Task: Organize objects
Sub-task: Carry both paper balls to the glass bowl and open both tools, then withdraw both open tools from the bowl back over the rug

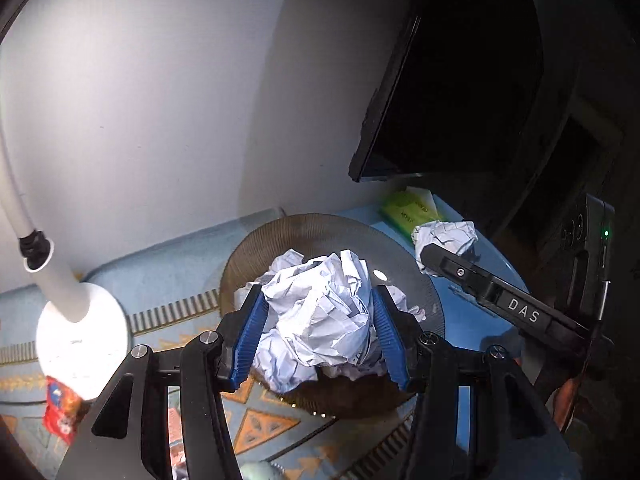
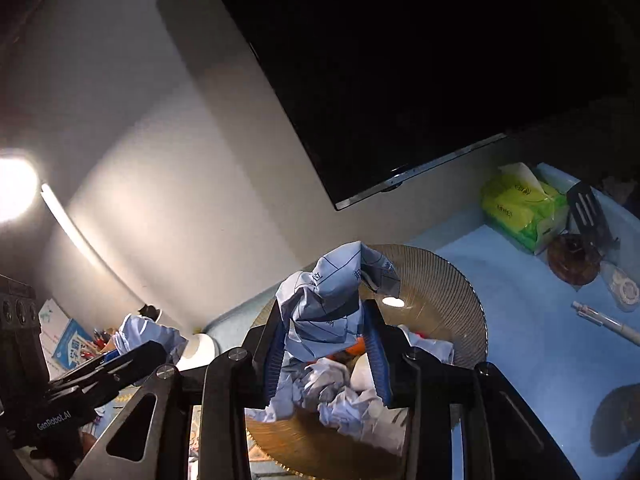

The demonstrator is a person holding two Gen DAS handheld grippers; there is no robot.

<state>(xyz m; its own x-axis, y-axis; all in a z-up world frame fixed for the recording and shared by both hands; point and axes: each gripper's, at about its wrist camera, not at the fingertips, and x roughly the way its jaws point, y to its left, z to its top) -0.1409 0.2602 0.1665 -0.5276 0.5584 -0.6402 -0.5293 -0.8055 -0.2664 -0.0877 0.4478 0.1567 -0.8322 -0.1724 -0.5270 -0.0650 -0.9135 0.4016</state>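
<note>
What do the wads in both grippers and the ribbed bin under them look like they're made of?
Left gripper's wad: crumpled white paper, matte, sharp creases. Right gripper's wad: printed paper, with ruled lines and characters showing on the folds. Ribbed bin: probably translucent amber plastic with a glossy finish; a lamp glint sits on its wall.

Both wrist views look steeply down, close above shared ribbed bowl (image 1: pixel 280 236).
</note>
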